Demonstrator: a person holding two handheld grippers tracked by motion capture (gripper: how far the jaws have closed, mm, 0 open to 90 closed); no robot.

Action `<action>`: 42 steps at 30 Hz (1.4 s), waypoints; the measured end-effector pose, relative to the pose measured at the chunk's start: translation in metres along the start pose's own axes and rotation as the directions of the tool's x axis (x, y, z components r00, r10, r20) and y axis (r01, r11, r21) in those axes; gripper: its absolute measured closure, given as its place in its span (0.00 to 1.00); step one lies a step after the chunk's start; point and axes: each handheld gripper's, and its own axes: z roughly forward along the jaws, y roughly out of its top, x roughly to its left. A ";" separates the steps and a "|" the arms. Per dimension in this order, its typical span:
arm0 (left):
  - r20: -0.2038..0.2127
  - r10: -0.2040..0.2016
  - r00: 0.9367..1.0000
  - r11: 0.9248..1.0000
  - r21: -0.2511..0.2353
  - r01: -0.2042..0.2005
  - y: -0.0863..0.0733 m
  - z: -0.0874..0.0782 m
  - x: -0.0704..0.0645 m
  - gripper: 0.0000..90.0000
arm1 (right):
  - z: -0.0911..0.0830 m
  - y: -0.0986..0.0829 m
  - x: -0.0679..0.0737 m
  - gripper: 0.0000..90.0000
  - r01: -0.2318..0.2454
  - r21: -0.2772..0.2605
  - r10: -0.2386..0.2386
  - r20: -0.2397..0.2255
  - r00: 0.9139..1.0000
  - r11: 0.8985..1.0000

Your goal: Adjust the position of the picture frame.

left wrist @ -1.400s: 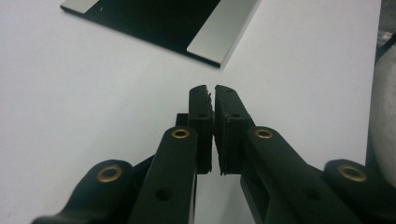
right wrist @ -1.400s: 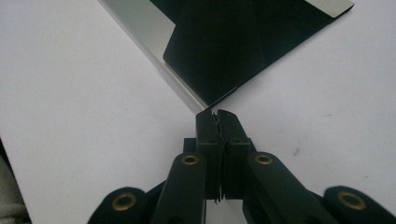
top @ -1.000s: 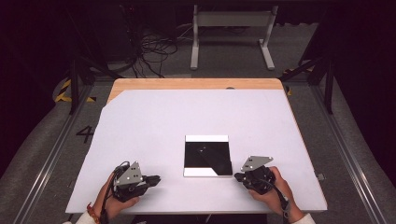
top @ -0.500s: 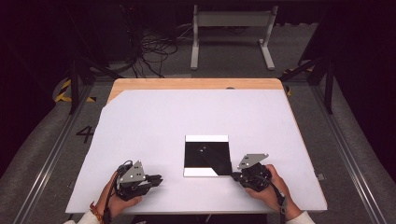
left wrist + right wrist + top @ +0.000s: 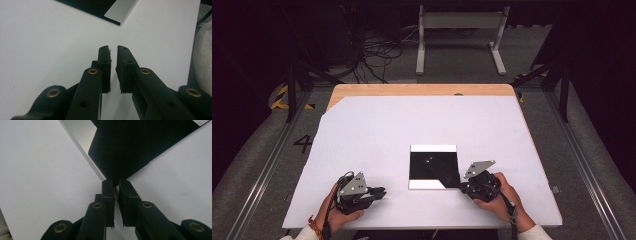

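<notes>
High view places the black sheet (image 5: 434, 167) on the white table (image 5: 377, 130), near the front edge and right of centre, with a white band along its top and a white strip showing at its near left corner, as if one flap is already folded over. Your right gripper (image 5: 463, 186) sits at the sheet's near right corner; your left gripper (image 5: 382, 191) rests on the table, apart from the sheet, pointing toward it.

Right gripper view shows the jaws nearly together with the sheet's black corner (image 5: 113, 178) just at their tips (image 5: 114, 185). A narrow slit remains between them, and whether the corner is already pinched cannot be told. Left gripper view shows the left jaws (image 5: 113, 51) close to each other with a thin gap, holding nothing; the sheet's corner (image 5: 120, 11) lies well ahead.

Judged step: securing the near right corner for a fold. Next move calls for a firm pinch on the top layer alone, then a lift and a carry across the sheet. Bring the left gripper in to pin the sheet if it slides
</notes>
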 end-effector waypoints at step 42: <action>0.005 -0.004 1.000 1.000 0.018 0.004 0.001 0.010 0.004 0.80 | 0.001 -0.009 -0.016 0.62 -0.088 -0.072 0.079 -0.124 0.989 0.994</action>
